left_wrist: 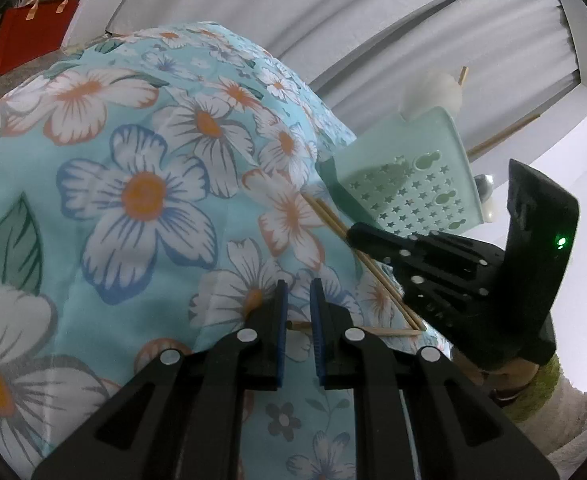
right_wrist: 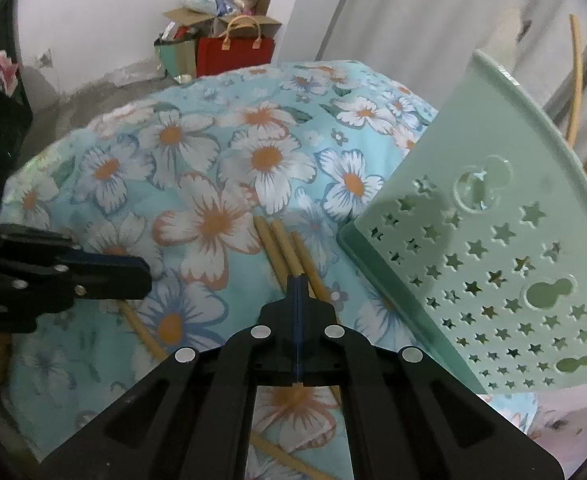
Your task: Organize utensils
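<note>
Three chopsticks [right_wrist: 283, 248] lie on the flowery cloth [right_wrist: 213, 160] just ahead of the right gripper [right_wrist: 296, 280], whose jaws are pressed together on one stick, it seems. The thin stick could slip out or roll. The left gripper [left_wrist: 298, 300] is slightly apart over another stick [left_wrist: 373, 331]. The green basket [right_wrist: 493, 260] stands to the right. I see no words anywhere.

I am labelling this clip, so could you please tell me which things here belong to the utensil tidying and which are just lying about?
Belongs to the job:
- chopsticks on the floral cloth
- green holder
- right gripper
- left gripper

Just lying about:
- red bag
- cardboard boxes
</note>
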The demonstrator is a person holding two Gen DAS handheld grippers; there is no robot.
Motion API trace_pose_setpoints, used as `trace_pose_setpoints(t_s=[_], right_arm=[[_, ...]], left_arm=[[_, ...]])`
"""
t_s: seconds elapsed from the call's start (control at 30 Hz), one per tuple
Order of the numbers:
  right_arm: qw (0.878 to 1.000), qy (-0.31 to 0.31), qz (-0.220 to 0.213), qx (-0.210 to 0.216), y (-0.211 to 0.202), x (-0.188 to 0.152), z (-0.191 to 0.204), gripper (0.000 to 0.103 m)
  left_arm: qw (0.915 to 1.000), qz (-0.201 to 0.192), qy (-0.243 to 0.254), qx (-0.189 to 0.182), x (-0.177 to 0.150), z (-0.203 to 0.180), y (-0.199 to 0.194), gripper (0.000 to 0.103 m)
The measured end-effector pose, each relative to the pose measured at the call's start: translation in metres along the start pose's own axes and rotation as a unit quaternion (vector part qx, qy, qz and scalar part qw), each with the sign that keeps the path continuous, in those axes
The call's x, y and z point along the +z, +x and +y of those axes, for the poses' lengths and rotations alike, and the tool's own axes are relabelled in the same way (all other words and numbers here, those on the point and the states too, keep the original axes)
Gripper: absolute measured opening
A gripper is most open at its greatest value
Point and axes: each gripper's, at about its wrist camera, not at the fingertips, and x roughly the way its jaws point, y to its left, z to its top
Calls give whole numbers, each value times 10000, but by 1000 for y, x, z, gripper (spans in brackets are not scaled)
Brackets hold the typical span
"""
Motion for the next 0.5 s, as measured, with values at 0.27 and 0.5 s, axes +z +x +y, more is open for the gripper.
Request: trace_pose_setpoints(t_s=[0.27,0.5], right_arm=[[9996,180,136,-164,4,0,-16,12],[9995,-19,301,-92,15,0,-15,17]], left_arm=[[10000,-5,20,6,-1,-1,0,12],[10000,-5,16,-19,-1,0,0,12]])
